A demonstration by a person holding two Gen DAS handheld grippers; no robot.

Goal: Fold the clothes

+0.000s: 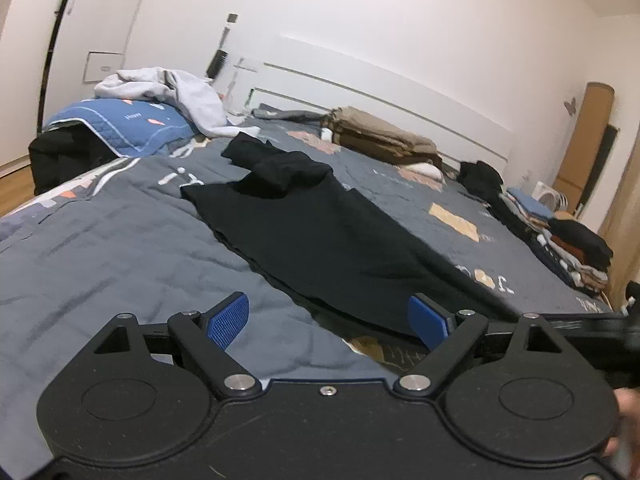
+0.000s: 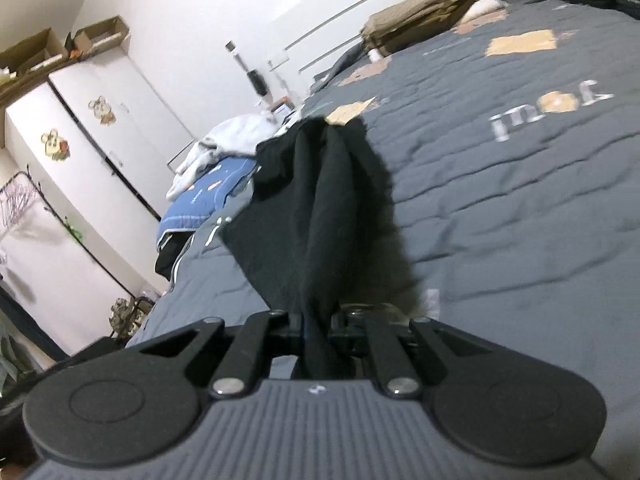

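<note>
The bed (image 1: 120, 240) fills both views, its grey patterned quilt running away to the white headboard, and down its middle lies the black garment (image 1: 320, 240), spread mostly flat with its far end bunched into a lump toward the headboard. Its long axis runs from that lump straight back to the near edge of the bed, where both tools wait. A folded stack of clothes (image 1: 572, 248) sits along the bed's right edge, a tan pile (image 1: 384, 136) at the head, a loose pale heap (image 1: 168, 92) at the far left corner. Now the right tool (image 2: 316, 320): pinched tight on the garment's near end, cloth pulled up into a ridge that stretches directly ahead of it. The left tool (image 1: 328, 320) stands spread wide, blue pads holding nothing, hovering just over the near hem. So the right hand has the cloth; the left is beside the free near corner, closest to take it.
</note>
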